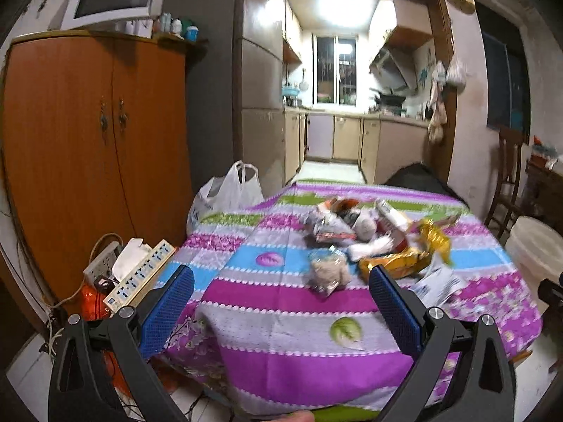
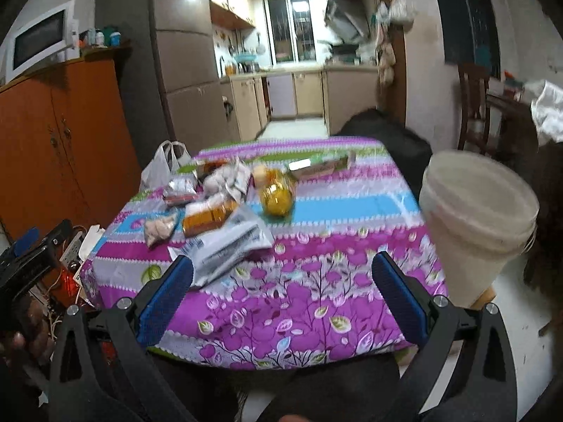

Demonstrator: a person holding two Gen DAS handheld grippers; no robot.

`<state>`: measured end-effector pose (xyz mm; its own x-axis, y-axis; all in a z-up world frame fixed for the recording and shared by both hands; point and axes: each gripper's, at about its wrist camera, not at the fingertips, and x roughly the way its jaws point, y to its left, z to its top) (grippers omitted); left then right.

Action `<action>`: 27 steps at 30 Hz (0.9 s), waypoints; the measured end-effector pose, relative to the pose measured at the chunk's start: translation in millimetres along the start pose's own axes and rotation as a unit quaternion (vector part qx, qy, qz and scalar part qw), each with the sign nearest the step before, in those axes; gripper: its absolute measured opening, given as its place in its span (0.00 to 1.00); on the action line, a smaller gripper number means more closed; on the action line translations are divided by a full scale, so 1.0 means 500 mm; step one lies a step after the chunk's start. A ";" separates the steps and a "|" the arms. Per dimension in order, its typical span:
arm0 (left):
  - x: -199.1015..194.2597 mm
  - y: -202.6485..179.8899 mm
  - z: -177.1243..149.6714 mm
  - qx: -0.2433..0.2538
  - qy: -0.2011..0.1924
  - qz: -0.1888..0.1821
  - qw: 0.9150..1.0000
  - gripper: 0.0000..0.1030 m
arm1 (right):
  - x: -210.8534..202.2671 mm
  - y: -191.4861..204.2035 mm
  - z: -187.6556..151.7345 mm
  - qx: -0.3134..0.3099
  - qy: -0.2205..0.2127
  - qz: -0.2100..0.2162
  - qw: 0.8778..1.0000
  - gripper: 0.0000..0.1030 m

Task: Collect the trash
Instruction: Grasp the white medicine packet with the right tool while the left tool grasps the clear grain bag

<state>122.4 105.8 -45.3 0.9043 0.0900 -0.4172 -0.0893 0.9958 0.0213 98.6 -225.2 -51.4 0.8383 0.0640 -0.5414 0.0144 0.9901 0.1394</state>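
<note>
A heap of trash lies on the table with the striped purple cloth: a clear bag of pale lumps, a yellow-orange snack wrapper, crumpled packets and white printed paper. In the right wrist view the same heap shows with the white paper, an orange wrapper and a yellow jar-like thing. My left gripper is open and empty, held before the near table edge. My right gripper is open and empty above the near flowered part of the cloth.
A white bucket stands right of the table. A white plastic bag hangs at the far left corner. Power strips and cables lie left. An orange cupboard is left, a chair right, the kitchen behind.
</note>
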 end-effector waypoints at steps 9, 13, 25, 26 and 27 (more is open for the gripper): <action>0.093 0.013 -0.020 0.018 0.025 -0.007 1.000 0.96 | 0.124 0.011 0.006 0.100 0.113 0.037 0.988 0.95; 0.130 0.021 -0.017 0.016 0.049 -0.029 0.998 0.96 | 0.188 0.049 0.009 0.156 0.166 0.048 0.973 0.95; 0.251 0.081 -0.041 -0.016 0.134 -0.088 0.987 0.82 | 0.311 0.144 0.015 0.189 0.193 -0.029 0.962 0.85; 0.260 0.083 -0.040 -0.016 0.134 -0.091 0.987 0.82 | 0.319 0.146 0.012 0.187 0.197 -0.033 0.962 0.83; 0.267 0.083 -0.038 -0.013 0.134 -0.096 0.986 0.82 | 0.323 0.150 0.010 0.176 0.193 -0.040 0.965 0.75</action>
<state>231.2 158.9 -117.5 0.7632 -0.1122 -0.6364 0.0593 0.9928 -0.1040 237.9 -141.1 -124.5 0.5628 0.0978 -0.8208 0.3112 0.8948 0.3200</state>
